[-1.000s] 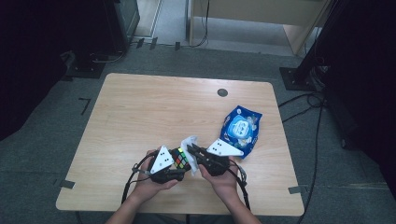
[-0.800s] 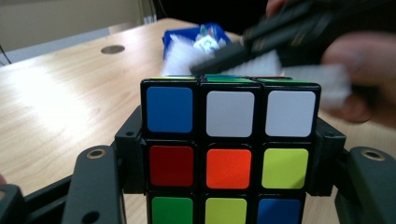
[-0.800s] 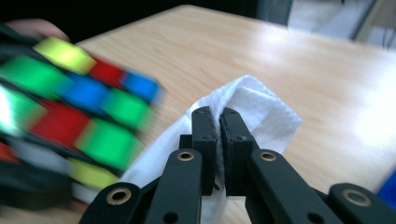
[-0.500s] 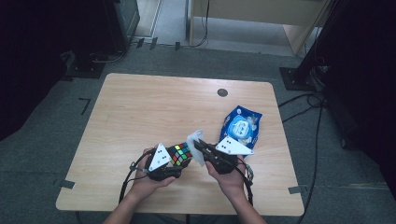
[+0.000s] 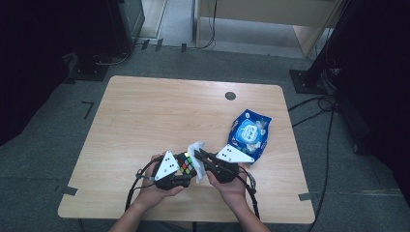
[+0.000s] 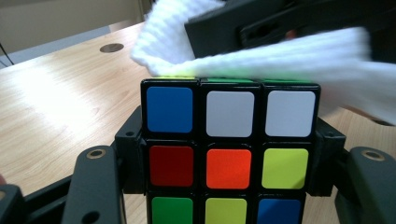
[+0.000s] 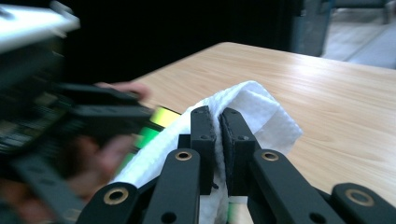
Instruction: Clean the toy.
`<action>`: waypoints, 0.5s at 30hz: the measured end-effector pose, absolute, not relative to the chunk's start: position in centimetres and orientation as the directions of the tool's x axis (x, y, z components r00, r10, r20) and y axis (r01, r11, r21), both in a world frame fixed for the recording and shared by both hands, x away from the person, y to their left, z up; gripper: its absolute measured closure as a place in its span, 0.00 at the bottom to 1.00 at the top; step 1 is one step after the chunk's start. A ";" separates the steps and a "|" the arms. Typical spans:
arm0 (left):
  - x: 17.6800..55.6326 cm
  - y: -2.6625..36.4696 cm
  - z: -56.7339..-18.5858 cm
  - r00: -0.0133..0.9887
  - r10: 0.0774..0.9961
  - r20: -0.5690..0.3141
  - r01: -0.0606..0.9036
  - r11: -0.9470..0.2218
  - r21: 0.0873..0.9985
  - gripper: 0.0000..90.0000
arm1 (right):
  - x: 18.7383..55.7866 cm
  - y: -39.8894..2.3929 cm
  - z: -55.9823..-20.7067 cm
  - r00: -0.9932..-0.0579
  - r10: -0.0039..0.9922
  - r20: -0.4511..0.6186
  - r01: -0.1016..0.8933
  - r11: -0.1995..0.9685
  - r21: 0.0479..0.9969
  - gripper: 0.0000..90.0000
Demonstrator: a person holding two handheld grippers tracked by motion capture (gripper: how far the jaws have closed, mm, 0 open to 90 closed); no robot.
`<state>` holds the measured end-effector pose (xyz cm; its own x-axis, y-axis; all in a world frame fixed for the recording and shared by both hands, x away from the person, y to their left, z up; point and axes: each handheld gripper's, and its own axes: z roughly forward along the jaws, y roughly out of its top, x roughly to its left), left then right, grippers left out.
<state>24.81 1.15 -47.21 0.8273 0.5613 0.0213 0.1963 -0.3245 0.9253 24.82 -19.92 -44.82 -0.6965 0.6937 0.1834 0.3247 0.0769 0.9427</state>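
Puzzle cube [image 6: 229, 154] clamped, white cloth [image 6: 280, 60] seemingly touching top

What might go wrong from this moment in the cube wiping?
The left gripper clamps the puzzle cube only by its sides, so wiping pressure could twist a layer or push it loose. The white wipe is pinched in the right gripper near its tips and may slip out.

The puzzle cube [image 6: 229, 154] has a black frame; its facing stickers read blue, white, white, then red, orange, yellow-green. At 12 o'clock above it, the wipe [image 6: 280, 60] is white with a woven texture. The packet [image 5: 249, 133] is blue and white.
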 end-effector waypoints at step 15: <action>25.3 1.9 -47.2 0.818 0.575 0.002 0.213 -0.306 0.928 0.38 | 28.0 -24.4 -49.2 -0.506 0.851 0.143 0.469 0.132 0.873 0.90</action>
<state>25.31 1.89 -47.24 0.8179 0.5754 0.0020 0.2130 -0.3059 0.9279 27.99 -24.35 -49.24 -0.5058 0.8508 0.1426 0.4686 0.1322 0.8735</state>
